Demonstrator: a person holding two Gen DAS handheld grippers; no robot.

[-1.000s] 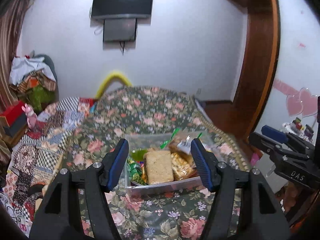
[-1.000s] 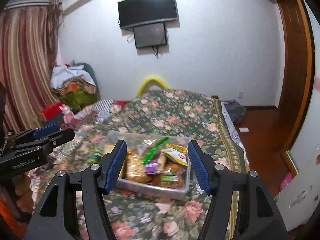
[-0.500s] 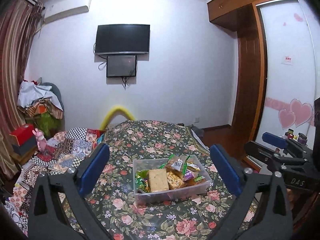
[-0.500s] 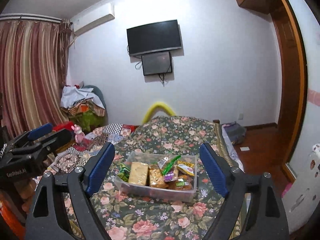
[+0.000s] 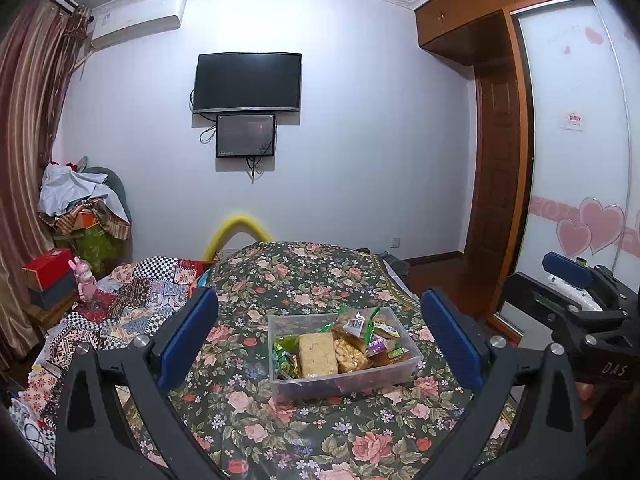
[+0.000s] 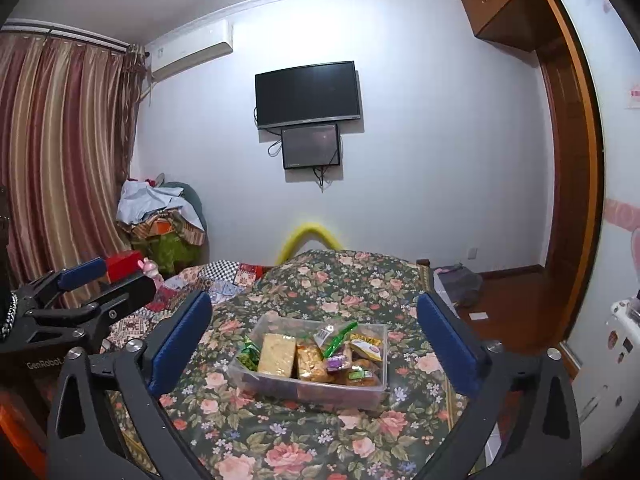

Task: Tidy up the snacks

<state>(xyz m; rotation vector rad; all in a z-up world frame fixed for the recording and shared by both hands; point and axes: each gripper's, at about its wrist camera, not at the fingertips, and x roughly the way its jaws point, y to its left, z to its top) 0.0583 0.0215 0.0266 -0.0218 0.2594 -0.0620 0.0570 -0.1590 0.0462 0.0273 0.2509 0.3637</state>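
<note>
A clear plastic box (image 5: 412, 364) (image 6: 280, 388) full of wrapped snacks stands on a floral bedspread. A pale square cracker pack (image 5: 318, 354) (image 6: 277, 354) lies in it beside green and yellow packets. My left gripper (image 5: 320, 344) is wide open and empty, held back from the box. My right gripper (image 6: 314, 344) is wide open and empty too, at a similar distance. The right gripper shows at the right edge of the left wrist view (image 5: 580, 292). The left gripper shows at the left edge of the right wrist view (image 6: 80, 292).
The floral bedspread (image 5: 296, 272) covers a raised surface; a patchwork quilt (image 5: 132, 300) lies to its left. A red box (image 5: 48, 268) and a pile of clothes (image 5: 80, 204) stand at far left. A wardrobe (image 5: 580, 160) is on the right.
Both grippers have opened wide and pulled back and up from the box, which now looks smaller. The view has tilted up, showing more wall and ceiling.
</note>
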